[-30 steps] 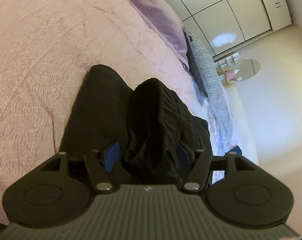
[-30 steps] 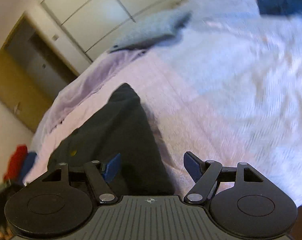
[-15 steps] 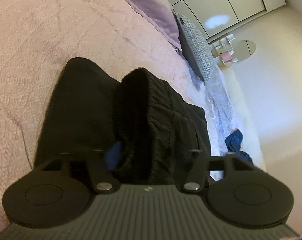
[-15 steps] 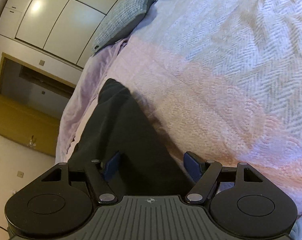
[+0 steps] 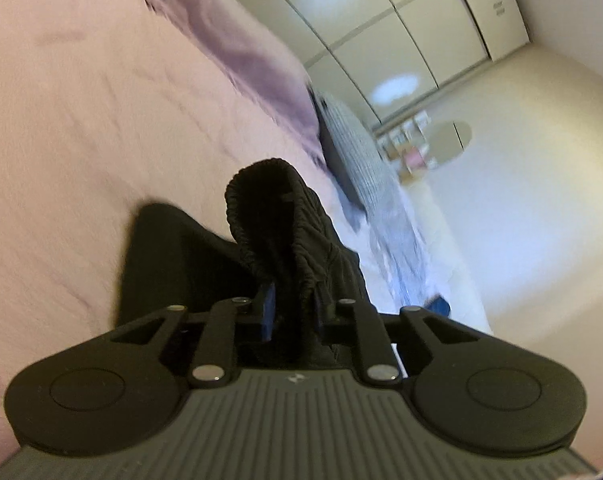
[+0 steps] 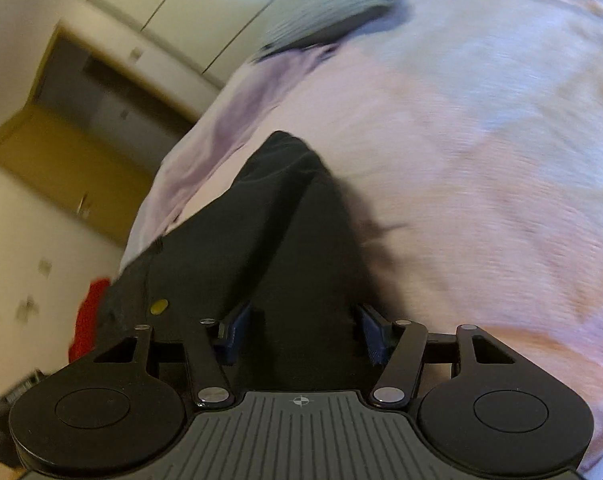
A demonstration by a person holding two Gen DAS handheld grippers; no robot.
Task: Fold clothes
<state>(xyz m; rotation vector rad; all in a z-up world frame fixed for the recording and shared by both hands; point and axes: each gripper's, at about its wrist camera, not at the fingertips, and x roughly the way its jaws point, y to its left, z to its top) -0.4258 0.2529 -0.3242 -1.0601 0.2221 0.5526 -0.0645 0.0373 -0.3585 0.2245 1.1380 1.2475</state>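
Left wrist view: we note black garment [image 5: 173, 264] lying on pink bedspread [image 5: 69, 128], elastic-edged part [image 5: 273, 216] raised and bunched. Left gripper [image 5: 291, 316] jaws drawn near together, pinching that bunch. We judge fold in progress, not laid flat.

Right wrist view: same black garment [image 6: 261, 240] stretches away over bedspread. Right gripper [image 6: 301, 334] jaws spread wide, straddling cloth, clamping nothing. Blurred picture; we cannot tell contact.

left wrist: close, along bed [image 5: 81, 128] | right wrist: same, opposite side
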